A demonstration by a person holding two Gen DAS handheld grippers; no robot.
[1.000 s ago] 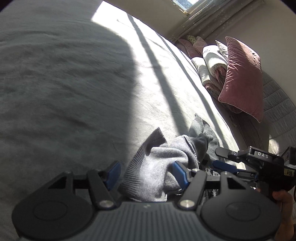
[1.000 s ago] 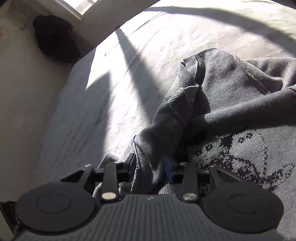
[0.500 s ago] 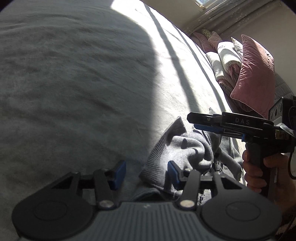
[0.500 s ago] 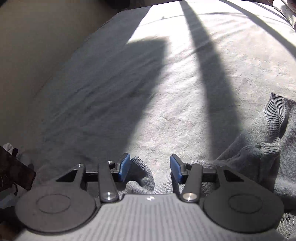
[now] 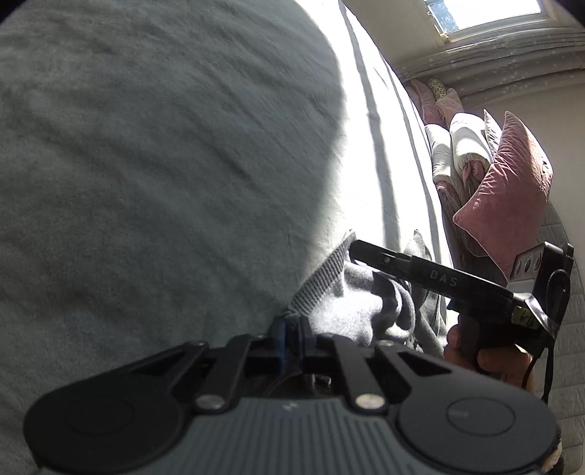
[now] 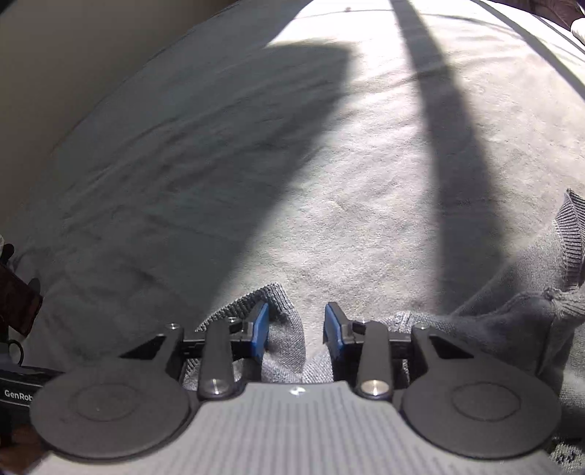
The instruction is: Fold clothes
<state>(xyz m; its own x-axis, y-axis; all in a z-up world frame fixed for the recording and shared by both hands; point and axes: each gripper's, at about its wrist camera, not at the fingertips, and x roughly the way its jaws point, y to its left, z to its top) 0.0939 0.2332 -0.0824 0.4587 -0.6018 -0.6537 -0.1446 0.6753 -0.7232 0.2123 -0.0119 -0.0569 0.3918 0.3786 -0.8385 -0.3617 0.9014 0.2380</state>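
Note:
A grey knitted sweater [image 5: 351, 310] lies bunched on the grey bedspread [image 5: 146, 182]. My left gripper [image 5: 291, 338] is shut on the sweater's ribbed edge. In the left wrist view the right gripper [image 5: 356, 250] reaches in from the right, held by a hand, its tips over the bunched sweater. In the right wrist view my right gripper [image 6: 296, 325] is open, its blue pads [image 6: 260, 329] astride a fold of the sweater [image 6: 285, 336], not closed on it. More sweater [image 6: 530, 310] lies to the right.
Pink and white pillows [image 5: 504, 182] are stacked at the bed's far right, below a window [image 5: 486, 14]. The bedspread [image 6: 292, 164] stretches ahead, part sunlit, part in shadow. A beige wall [image 6: 55, 54] stands at left.
My left gripper has closed on the sweater's ribbed edge. My right gripper let go of the sweater, swung toward the open bed and narrowed slightly around a fold.

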